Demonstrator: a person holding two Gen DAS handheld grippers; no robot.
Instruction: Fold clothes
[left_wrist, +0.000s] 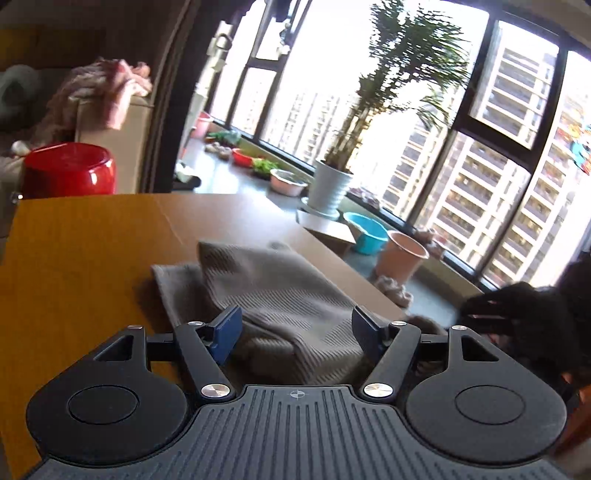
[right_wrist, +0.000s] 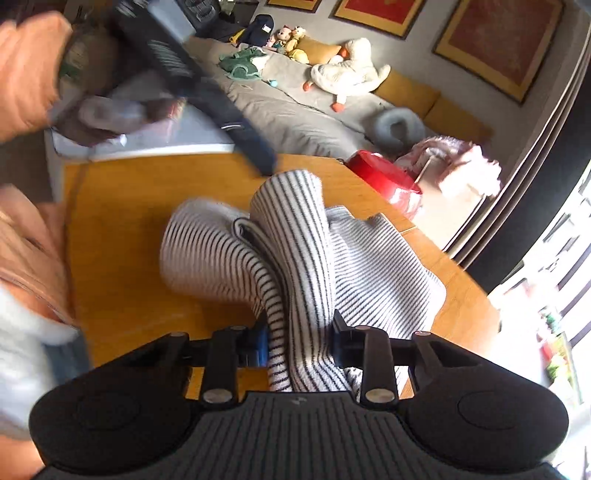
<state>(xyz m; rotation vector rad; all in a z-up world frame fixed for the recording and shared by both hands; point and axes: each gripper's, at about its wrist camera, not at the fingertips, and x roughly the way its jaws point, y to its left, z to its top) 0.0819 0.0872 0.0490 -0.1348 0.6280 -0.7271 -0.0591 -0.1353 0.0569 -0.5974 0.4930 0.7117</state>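
A black-and-white striped knit garment lies crumpled on the wooden table. It also shows in the left wrist view, where it looks grey-beige against the window light. My right gripper is shut on a bunched fold of the garment and holds it lifted. My left gripper is open, its blue pads either side of the garment's near edge, holding nothing. The left gripper's body appears blurred at the upper left of the right wrist view.
A red stool stands beyond the table's far edge, also in the right wrist view. A sofa with plush toys lies behind. A potted plant, basins and a pink bucket line the window side.
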